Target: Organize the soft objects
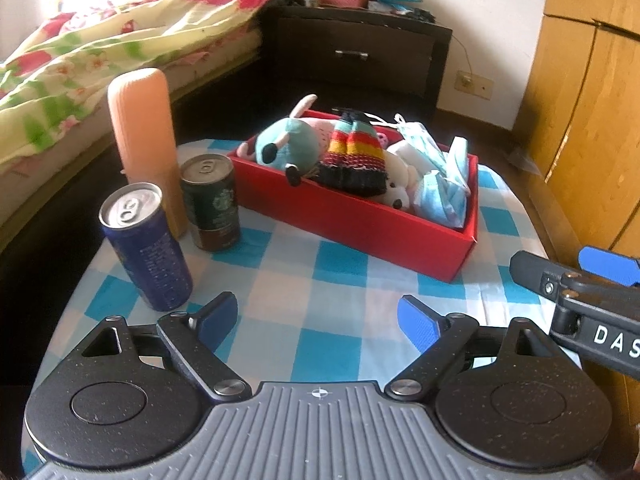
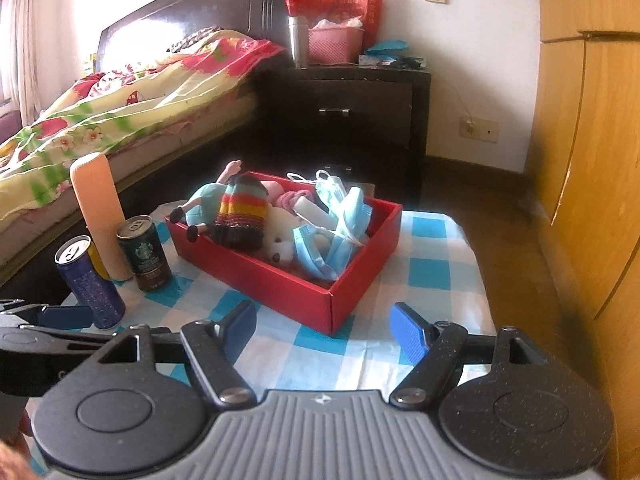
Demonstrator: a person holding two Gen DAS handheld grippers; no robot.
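A red box [image 1: 360, 222] [image 2: 280, 280] stands on the blue-and-white checked table. It holds a teal plush toy [image 1: 286, 146] [image 2: 204, 206], a rainbow-striped knit hat [image 1: 354, 156] [image 2: 242, 210], a white plush [image 1: 396, 188] [image 2: 280, 246] and several blue face masks [image 1: 440, 184] [image 2: 340, 224]. My left gripper [image 1: 318, 320] is open and empty, over the table in front of the box. My right gripper [image 2: 324, 326] is open and empty, near the box's front corner. The right gripper's fingers [image 1: 536, 276] show at the right edge of the left wrist view.
A blue can [image 1: 146, 248] [image 2: 90, 284], a dark Starbucks can [image 1: 212, 202] [image 2: 144, 252] and a tall orange bottle [image 1: 146, 140] [image 2: 100, 212] stand left of the box. A bed [image 1: 100, 52] lies to the left, a dark nightstand [image 2: 352, 120] behind, a wooden wardrobe [image 2: 592, 140] to the right.
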